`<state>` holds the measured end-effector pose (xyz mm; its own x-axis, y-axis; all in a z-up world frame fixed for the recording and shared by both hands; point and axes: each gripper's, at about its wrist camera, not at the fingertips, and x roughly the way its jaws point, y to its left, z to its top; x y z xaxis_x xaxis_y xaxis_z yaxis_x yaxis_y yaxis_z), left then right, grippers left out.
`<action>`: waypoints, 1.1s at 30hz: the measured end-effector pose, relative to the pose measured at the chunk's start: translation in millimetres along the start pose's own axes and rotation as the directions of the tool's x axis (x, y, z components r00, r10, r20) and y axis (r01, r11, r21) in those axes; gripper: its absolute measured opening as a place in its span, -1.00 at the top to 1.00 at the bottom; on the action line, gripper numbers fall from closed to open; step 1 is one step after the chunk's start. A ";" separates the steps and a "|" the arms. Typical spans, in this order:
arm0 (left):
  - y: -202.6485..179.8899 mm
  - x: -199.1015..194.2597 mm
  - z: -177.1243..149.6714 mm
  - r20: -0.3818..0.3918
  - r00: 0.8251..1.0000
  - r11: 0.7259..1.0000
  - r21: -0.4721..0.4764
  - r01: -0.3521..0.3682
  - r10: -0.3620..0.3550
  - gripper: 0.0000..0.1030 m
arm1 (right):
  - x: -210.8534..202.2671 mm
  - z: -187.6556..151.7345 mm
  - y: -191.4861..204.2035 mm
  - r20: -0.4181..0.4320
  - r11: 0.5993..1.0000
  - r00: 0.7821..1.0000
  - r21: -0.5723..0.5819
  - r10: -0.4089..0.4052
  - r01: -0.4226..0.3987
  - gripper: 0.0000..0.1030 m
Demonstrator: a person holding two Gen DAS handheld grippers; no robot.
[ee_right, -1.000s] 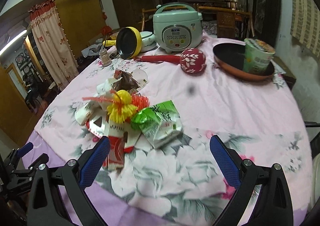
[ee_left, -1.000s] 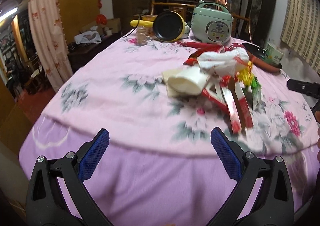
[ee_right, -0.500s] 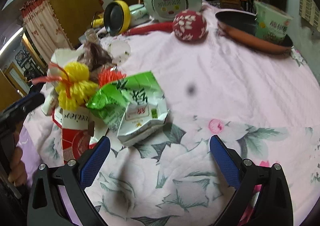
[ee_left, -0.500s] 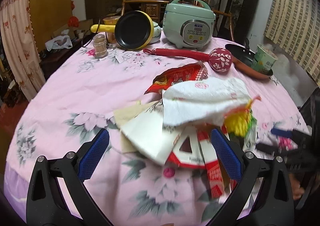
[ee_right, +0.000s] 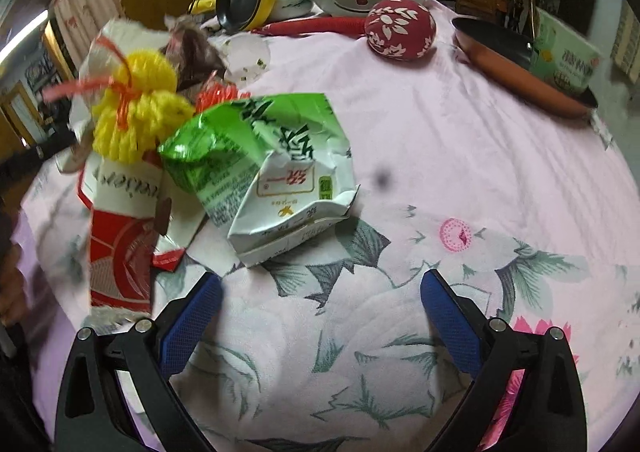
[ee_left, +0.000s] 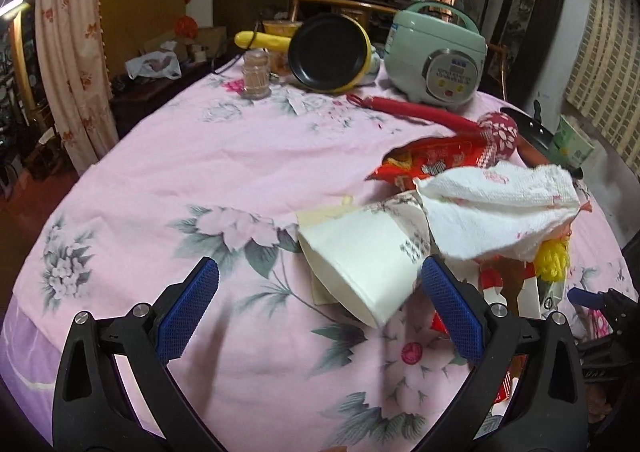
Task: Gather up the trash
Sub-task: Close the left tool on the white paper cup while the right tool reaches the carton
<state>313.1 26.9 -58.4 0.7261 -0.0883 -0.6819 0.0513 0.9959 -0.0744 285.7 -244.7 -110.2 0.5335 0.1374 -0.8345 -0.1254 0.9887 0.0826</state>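
Observation:
A heap of trash lies on the pink floral tablecloth [ee_left: 208, 172]. In the left wrist view a tipped white paper cup [ee_left: 360, 256] lies just ahead of my open left gripper [ee_left: 320, 308], beside a crumpled white napkin [ee_left: 500, 204] and a red snack bag [ee_left: 436, 160]. In the right wrist view a green and white wrapper [ee_right: 276, 172] sits just beyond my open right gripper [ee_right: 320, 316], with a yellow pompom [ee_right: 136, 108] and a red and white carton [ee_right: 120, 220] to its left. Neither gripper touches anything.
At the table's far side stand a mint rice cooker [ee_left: 436, 56], a yellow-handled black pan [ee_left: 328, 52], a small jar [ee_left: 256, 70], a red massage hammer [ee_right: 396, 28] and a copper pan [ee_right: 520, 68] holding a noodle cup [ee_right: 568, 60]. A curtain [ee_left: 72, 44] hangs at left.
Both grippers have moved forward over the table towards the trash heap, which now looks much larger. Both stay open and hold nothing.

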 end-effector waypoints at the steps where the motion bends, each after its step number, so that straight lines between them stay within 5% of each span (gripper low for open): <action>1: 1.1 -2.7 1.2 0.021 1.000 1.000 0.002 -0.015 0.015 -0.89 | 1.4 -2.1 5.8 0.005 0.999 0.999 -0.029 -0.033 0.033 -0.93; 5: 0.1 -13.7 7.0 0.095 0.995 0.998 0.050 -0.046 0.041 -0.89 | 0.4 -3.3 4.6 0.014 0.999 1.000 -0.027 -0.026 0.027 -0.93; 9: -21.3 -3.7 5.5 0.060 0.998 0.983 0.186 0.007 -0.018 -0.89 | 0.1 -3.5 4.6 0.018 0.999 0.999 -0.031 -0.029 0.029 -0.93; 12: -30.1 13.0 0.0 0.042 0.999 0.970 0.243 -0.032 0.022 -0.89 | 0.3 -3.2 4.6 0.019 0.999 0.999 -0.034 -0.027 0.027 -0.93; 18: -27.6 35.8 9.7 0.020 1.000 0.964 0.266 -0.023 0.018 -0.89 | 1.0 -2.4 5.2 0.020 0.999 0.999 -0.036 -0.027 0.027 -0.93; 24: -40.7 48.1 3.3 -0.043 0.998 0.943 0.326 0.064 -0.053 -0.83 | 2.2 0.2 5.0 0.021 0.999 0.999 -0.040 -0.023 0.024 -0.93; 28: -28.2 40.6 2.6 -0.055 0.996 0.957 0.279 0.076 -0.063 -0.46 | 1.9 -0.1 5.4 0.023 0.999 1.000 -0.041 -0.020 0.021 -0.93; 33: -8.2 26.1 -5.9 -0.070 0.996 0.976 0.207 0.061 -0.047 -0.45 | 1.7 0.0 5.4 0.022 0.999 1.000 -0.040 -0.019 0.020 -0.93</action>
<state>327.6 16.3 -79.9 0.6732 -0.1366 -0.7267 0.2365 0.9710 0.0366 286.0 -239.1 -111.1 0.5538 0.1197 -0.8240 -0.1481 0.9880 0.0440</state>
